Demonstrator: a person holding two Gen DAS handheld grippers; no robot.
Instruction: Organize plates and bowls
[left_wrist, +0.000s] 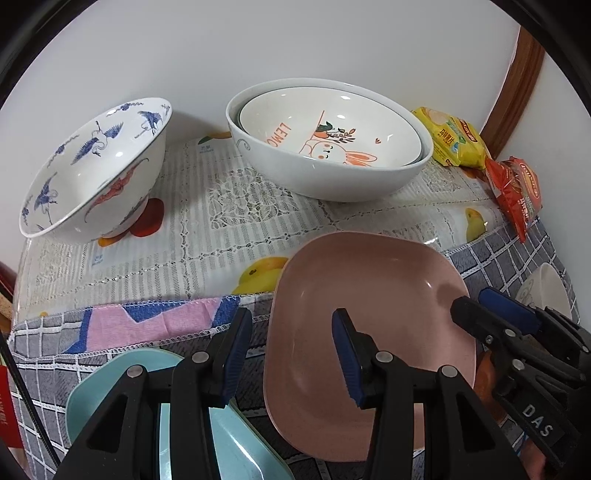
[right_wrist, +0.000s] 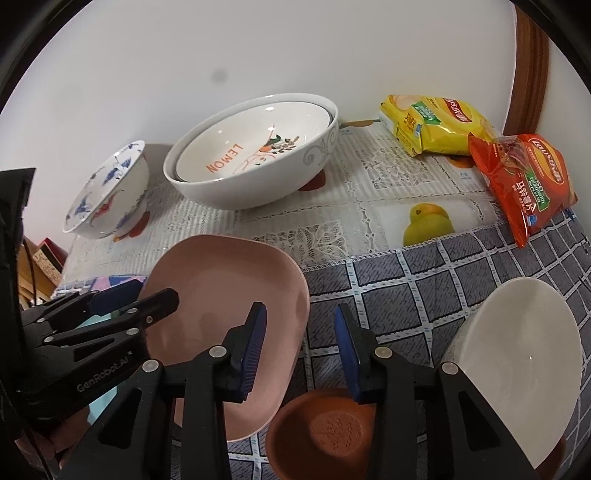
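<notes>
A pink square plate (left_wrist: 369, 325) lies on the checked cloth; it also shows in the right wrist view (right_wrist: 229, 314). My left gripper (left_wrist: 291, 354) is open, straddling the plate's left rim, above a light blue plate (left_wrist: 236, 443). My right gripper (right_wrist: 301, 347) is open over the pink plate's right edge and a small brown dish (right_wrist: 325, 432). A white bowl (right_wrist: 517, 354) sits to its right. At the back, a white bowl with a LEMON bowl nested inside (left_wrist: 325, 140) and a blue crane bowl (left_wrist: 99, 166) stand tilted.
A yellow snack bag (right_wrist: 432, 122) and a red snack bag (right_wrist: 524, 184) lie at the back right by a wooden frame (right_wrist: 528, 74). A pink and blue cloth (left_wrist: 147, 317) lies at left. The wall is close behind the bowls.
</notes>
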